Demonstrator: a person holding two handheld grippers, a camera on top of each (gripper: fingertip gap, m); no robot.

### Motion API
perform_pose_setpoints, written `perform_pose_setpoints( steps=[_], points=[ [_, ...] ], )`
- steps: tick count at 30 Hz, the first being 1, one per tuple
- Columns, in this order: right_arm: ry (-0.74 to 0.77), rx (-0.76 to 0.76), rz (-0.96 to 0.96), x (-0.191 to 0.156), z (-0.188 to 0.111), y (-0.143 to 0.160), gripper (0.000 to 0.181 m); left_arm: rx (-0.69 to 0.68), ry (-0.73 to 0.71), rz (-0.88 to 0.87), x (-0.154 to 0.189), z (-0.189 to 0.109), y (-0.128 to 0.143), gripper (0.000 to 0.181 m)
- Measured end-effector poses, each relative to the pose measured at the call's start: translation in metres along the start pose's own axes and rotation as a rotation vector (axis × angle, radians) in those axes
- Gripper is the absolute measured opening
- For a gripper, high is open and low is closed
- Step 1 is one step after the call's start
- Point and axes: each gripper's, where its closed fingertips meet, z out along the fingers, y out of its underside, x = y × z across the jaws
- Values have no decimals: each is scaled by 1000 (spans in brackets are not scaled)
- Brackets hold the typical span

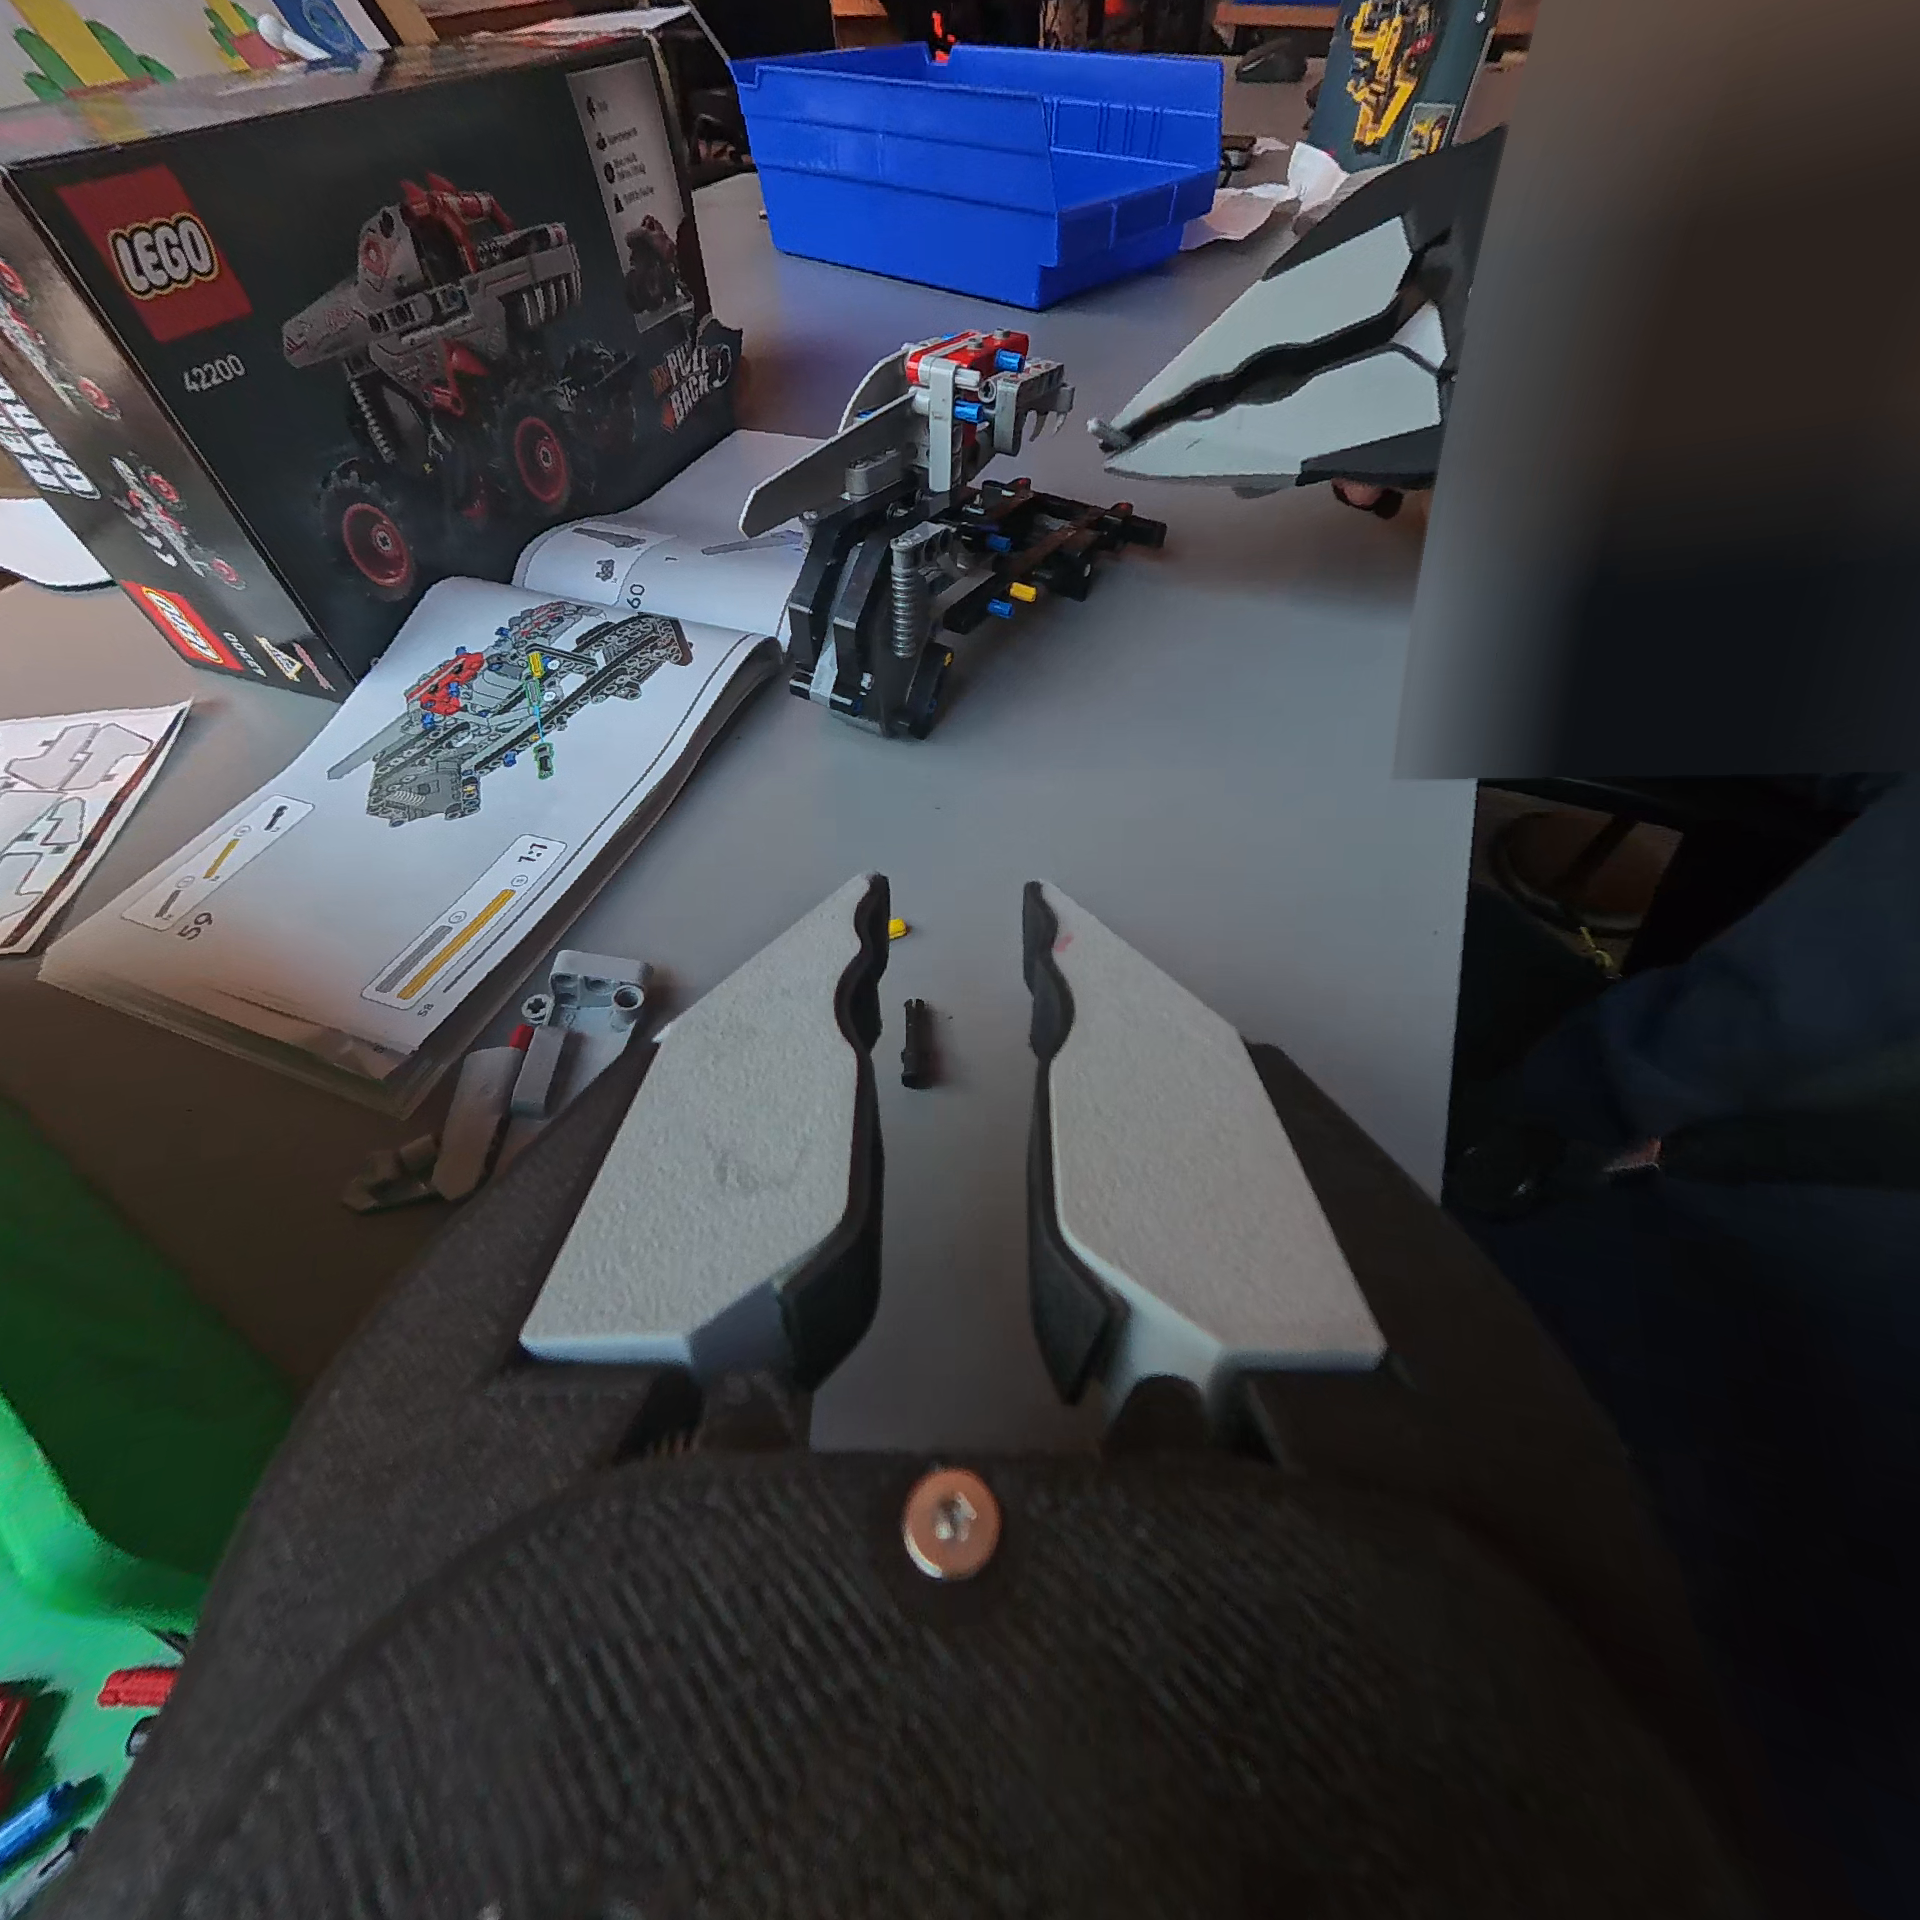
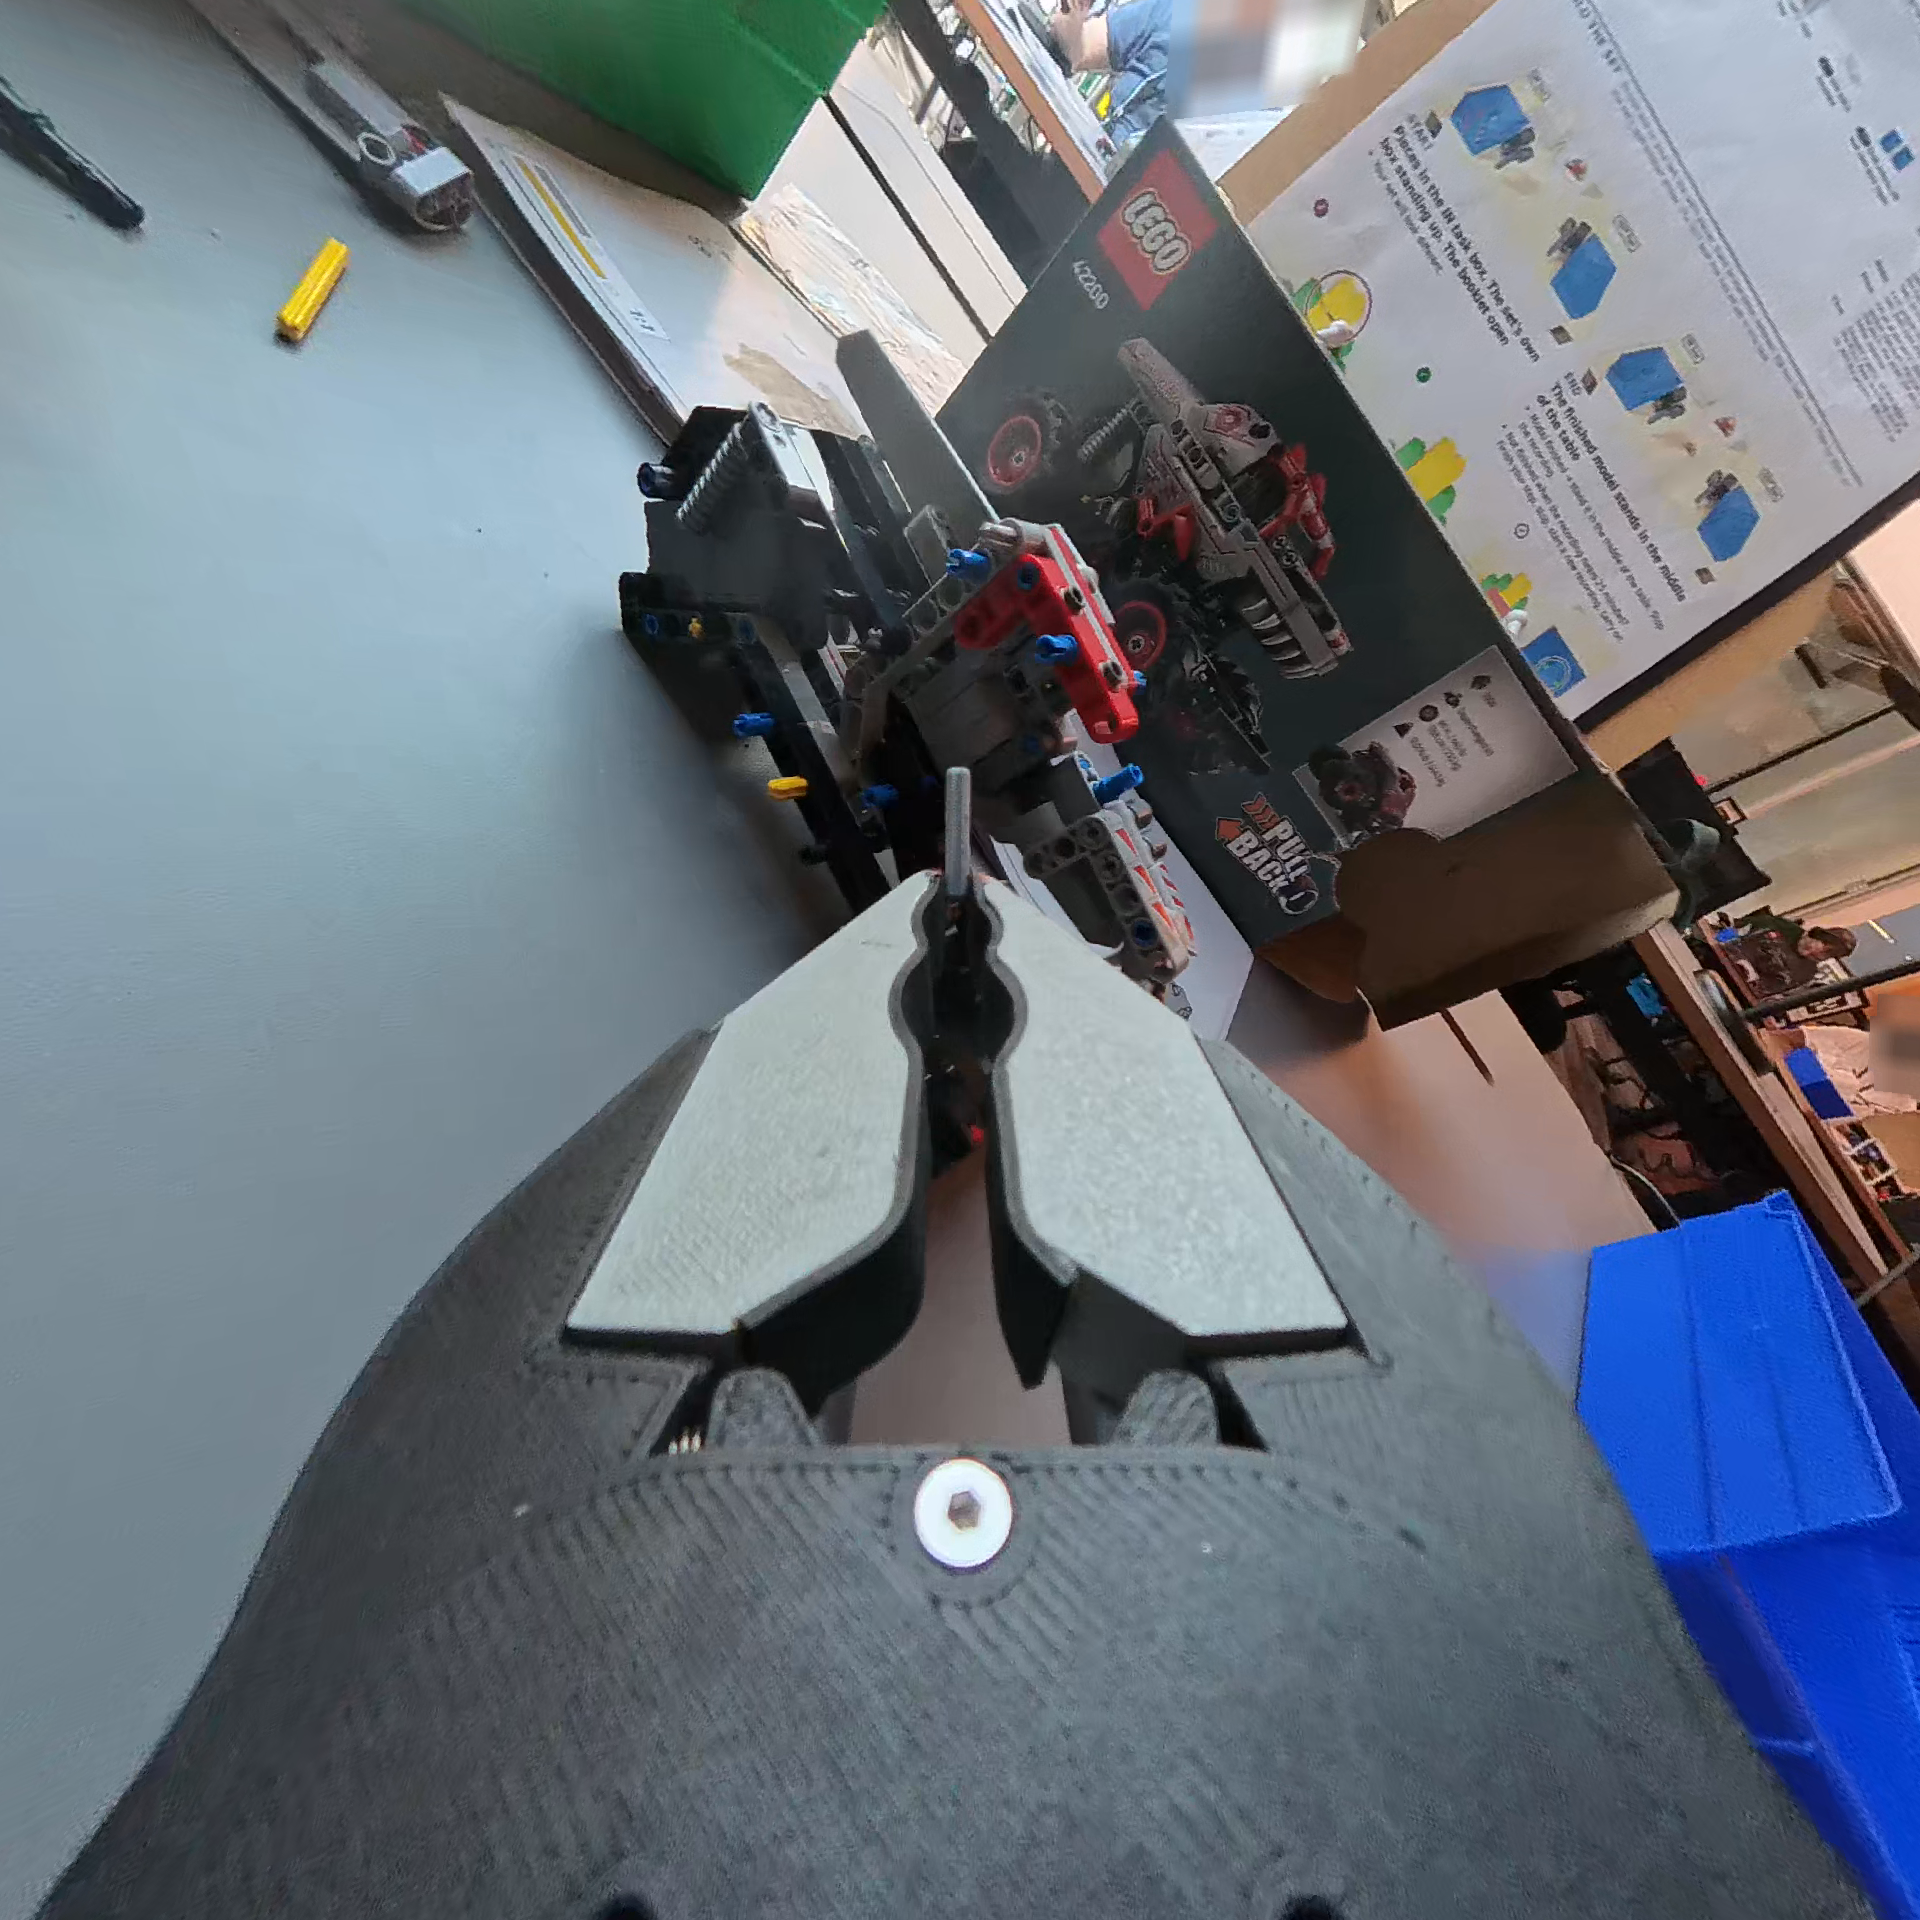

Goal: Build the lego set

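Observation:
The half-built truck model [image 1: 935,530] stands on the grey table [image 1: 1195,831] beside the open instruction booklet [image 1: 416,810]. My left gripper [image 1: 956,896] is open, low over the table, with a small black pin [image 1: 914,1042] lying between its fingers and a tiny yellow piece [image 1: 900,927] near the left fingertip. My right gripper [image 2: 958,894] is shut on a thin grey axle [image 2: 956,826] that sticks out past its tips, just short of the model [image 2: 935,665]. It also shows in the left wrist view [image 1: 1117,436], right of the model.
The set's box [image 1: 343,353] stands behind the booklet. A blue bin [image 1: 977,166] sits at the back. Grey beams [image 1: 561,1029] lie by the booklet's corner. A yellow pin [image 2: 310,289] and a black part [image 2: 62,161] lie on the table. A sticker sheet [image 1: 73,810] lies at the left.

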Motion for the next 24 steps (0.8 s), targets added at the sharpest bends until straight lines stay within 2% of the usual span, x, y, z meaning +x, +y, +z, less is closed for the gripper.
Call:
perform_pose_setpoints(
  steps=[12,16,20,24],
  points=[
    [4,-22,4,1,4,3,0,37,-19,-13,-4,-8,-3,22],
    [16,-27,10,4,4,4,0,51,-114,-3,-17,-20,-2,22],
    [21,-18,16,5,3,2,0,180,-256,44,-29,-47,-16,15],
    [12,-15,24,5,3,2,0,228,-274,29,-33,-56,-21,13]
  ],
)
